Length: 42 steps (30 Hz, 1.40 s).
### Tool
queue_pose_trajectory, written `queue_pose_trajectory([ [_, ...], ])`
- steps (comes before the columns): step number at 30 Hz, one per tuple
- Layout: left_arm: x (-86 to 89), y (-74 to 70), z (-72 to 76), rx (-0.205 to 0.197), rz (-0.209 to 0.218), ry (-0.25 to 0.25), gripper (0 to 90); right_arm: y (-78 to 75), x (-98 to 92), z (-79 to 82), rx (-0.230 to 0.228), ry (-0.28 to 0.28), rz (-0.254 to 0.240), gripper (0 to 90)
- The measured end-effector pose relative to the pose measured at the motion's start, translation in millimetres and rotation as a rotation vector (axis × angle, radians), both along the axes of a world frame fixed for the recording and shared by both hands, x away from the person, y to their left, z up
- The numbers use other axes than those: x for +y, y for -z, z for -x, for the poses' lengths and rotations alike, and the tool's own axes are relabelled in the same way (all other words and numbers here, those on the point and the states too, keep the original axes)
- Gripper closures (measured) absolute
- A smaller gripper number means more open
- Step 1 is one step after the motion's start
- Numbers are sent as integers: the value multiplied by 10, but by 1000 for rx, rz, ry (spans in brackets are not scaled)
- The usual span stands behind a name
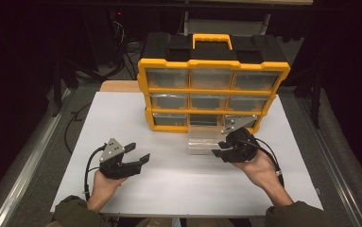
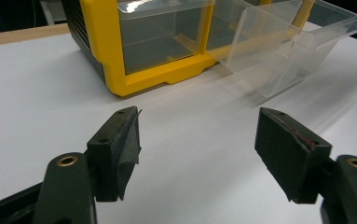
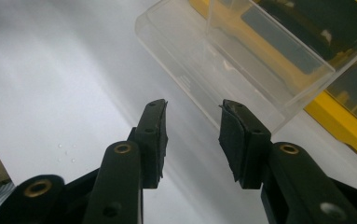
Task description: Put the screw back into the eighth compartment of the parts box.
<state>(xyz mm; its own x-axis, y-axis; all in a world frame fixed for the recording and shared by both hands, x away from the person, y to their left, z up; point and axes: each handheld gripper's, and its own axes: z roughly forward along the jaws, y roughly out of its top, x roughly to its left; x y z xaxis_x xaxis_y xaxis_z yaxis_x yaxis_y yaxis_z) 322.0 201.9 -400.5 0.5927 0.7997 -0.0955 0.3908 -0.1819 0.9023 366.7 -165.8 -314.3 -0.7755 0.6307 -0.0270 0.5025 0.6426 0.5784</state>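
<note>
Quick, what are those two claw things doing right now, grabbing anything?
Left gripper: open, holding nothing.
Right gripper: open, nothing between its jaws, close to the clear drawer.

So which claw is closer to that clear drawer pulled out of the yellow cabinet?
The right claw. It sits just beside the clear drawer, jaws apart and not gripping it. The left claw rests well off to the drawer's left, open over bare table.

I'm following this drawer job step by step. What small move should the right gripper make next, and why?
Probably ease the right gripper forward until its jaws straddle the front wall of the clear drawer, then close. The drawer sticks out of the bottom row of the yellow organizer onto the white table. The jaws stand apart with nothing between them, just short of the drawer. The left gripper waits open, off to the side.
</note>
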Motion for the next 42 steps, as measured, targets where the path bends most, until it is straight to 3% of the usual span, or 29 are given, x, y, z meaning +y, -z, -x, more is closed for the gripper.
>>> queue_pose_trajectory([
  [10, -1, 2, -4, 1, 4, -2, 313, 95, -89, 56, 10, 7, -21, 594],
  [21, -3, 4, -6, 1, 6, -3, 313, 271, -178, 125, 29, 50, -45, 551],
  [28, 1, 1, -3, -1, 0, -1, 312, 392, -184, 163, 15, 45, -28, 542],
  [42, 2, 7, -14, 1, 6, 1, 313, 654, -225, 176, 29, 84, -83, 516],
])
